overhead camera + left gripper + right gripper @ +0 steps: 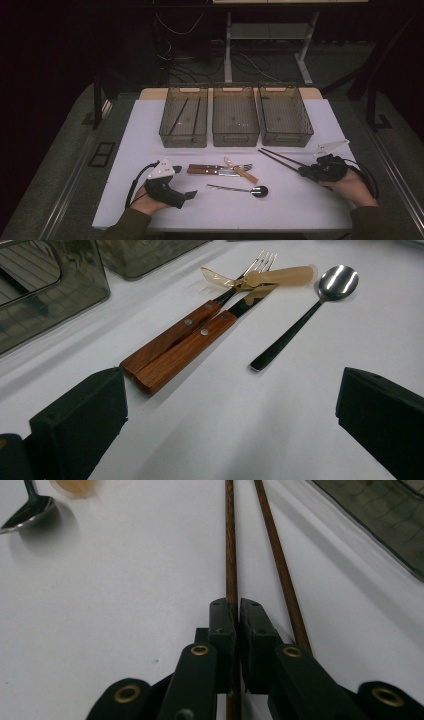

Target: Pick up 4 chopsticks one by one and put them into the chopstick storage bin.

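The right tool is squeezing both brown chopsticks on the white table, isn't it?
Not both. In the right gripper view, the right tool is shut on one chopstick; the other chopstick lies free beside it on the white table.

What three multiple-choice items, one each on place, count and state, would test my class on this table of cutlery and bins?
1. Where does the spoon lie?
A in a bin
B on the table, nearer the person than the knives
C on the floor

2. How many bins stand in the row?
A two
B three
C five

3. The right gripper is:
A wide open
B shut on a spoon
C shut on a chopstick

Answers: 1 B, it rests on the white table; 2 B, three are side by side; 3 C, its jaws pinch one stick.
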